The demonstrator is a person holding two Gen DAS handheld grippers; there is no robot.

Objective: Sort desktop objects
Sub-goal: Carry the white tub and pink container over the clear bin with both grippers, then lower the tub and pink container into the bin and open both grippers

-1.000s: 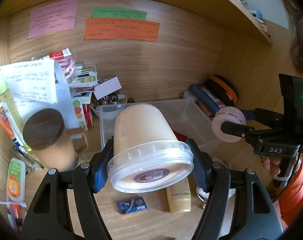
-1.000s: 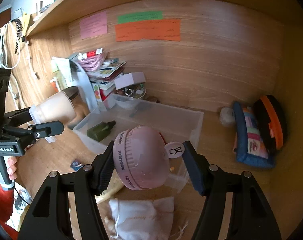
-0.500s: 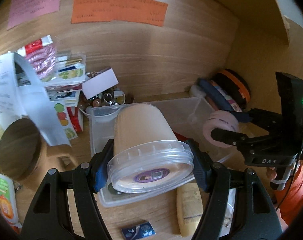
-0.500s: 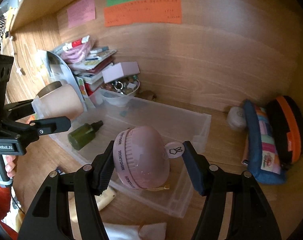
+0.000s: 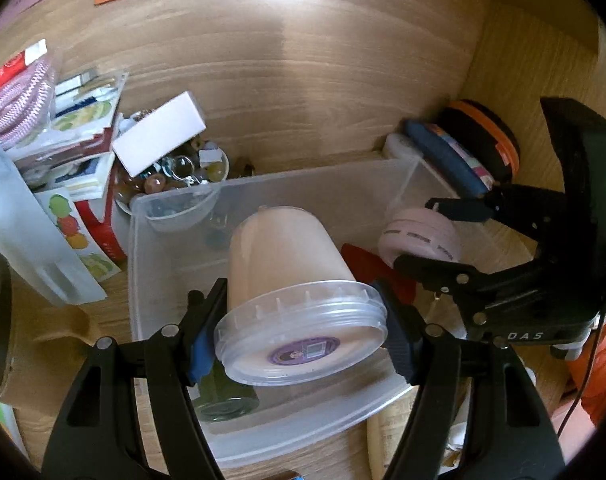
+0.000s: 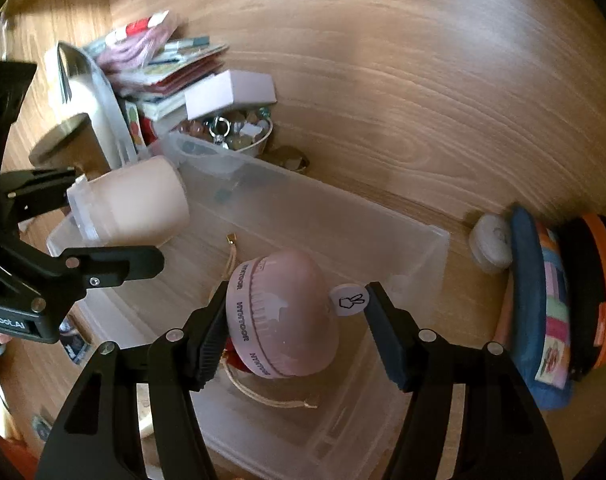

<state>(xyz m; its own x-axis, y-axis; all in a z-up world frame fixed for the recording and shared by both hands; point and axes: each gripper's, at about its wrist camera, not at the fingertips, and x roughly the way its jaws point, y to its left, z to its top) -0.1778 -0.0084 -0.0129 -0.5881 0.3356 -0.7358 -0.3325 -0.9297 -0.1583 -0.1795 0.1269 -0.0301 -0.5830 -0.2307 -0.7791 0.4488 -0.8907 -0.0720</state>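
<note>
A beige plastic tub [image 5: 291, 264] with a clear lid lies sideways in my left gripper [image 5: 301, 320], which is shut on it just behind the lid. It hangs over the left half of a clear plastic bin [image 5: 175, 216]. My right gripper [image 6: 299, 320] is shut on a pink domed gadget [image 6: 283, 312] with a small white tag, low over the bin's [image 6: 383, 232] right half. In the right wrist view, the tub [image 6: 143, 200] and left gripper [image 6: 115, 220] show at the left. In the left wrist view, the pink gadget [image 5: 415, 236] and right gripper [image 5: 443, 236] show at the right.
A green bottle [image 5: 223, 396], a red item [image 5: 367, 260] and a tasselled cord [image 6: 263, 396] lie in the bin. Behind it are a bowl of trinkets [image 5: 171, 176], a white box [image 5: 159, 136] and stacked booklets [image 6: 175, 68]. On the right stand a blue pencil case [image 6: 543, 312] and an orange-black case [image 6: 599, 292].
Both grippers have moved forward and down with their loads, from in front of the bin to right over its inside. Neither grip has changed.
</note>
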